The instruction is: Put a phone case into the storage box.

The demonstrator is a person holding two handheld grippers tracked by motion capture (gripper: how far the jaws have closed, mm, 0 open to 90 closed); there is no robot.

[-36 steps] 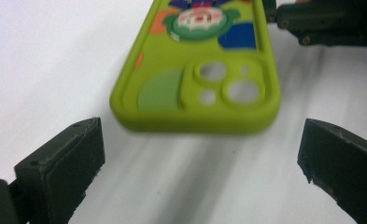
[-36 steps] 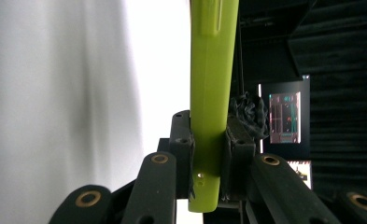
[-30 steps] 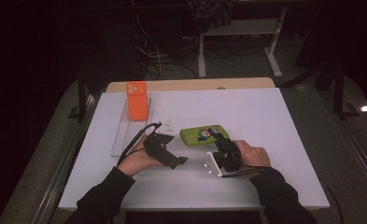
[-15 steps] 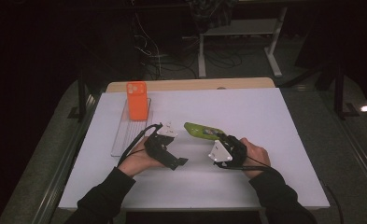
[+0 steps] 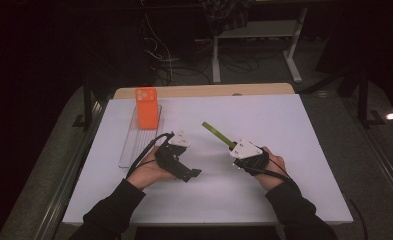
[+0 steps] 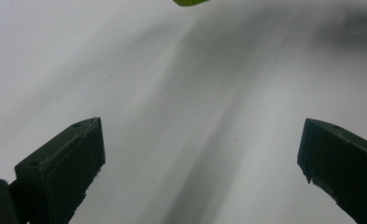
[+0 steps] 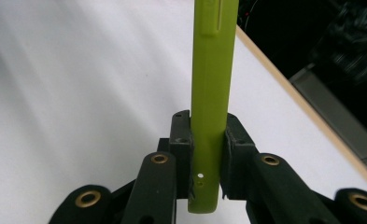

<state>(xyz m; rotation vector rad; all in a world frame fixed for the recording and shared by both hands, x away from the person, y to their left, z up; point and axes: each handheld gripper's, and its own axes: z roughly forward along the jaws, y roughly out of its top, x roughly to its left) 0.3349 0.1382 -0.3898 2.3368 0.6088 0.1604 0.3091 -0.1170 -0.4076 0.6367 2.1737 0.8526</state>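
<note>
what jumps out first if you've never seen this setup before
The lime-green phone case stands out: the right claw is shut on its edge and holds it above the white table. Next comes the bright orange phone case, upright at the far end of a clear rack on the left. The left claw is open over bare table.

Both forearms come in from the near edge. The left gripper [image 5: 184, 170] rests low in its hand, jaws spread wide with nothing between them. The right gripper [image 5: 234, 148] is raised and angled away, jaws clamped narrow
</note>
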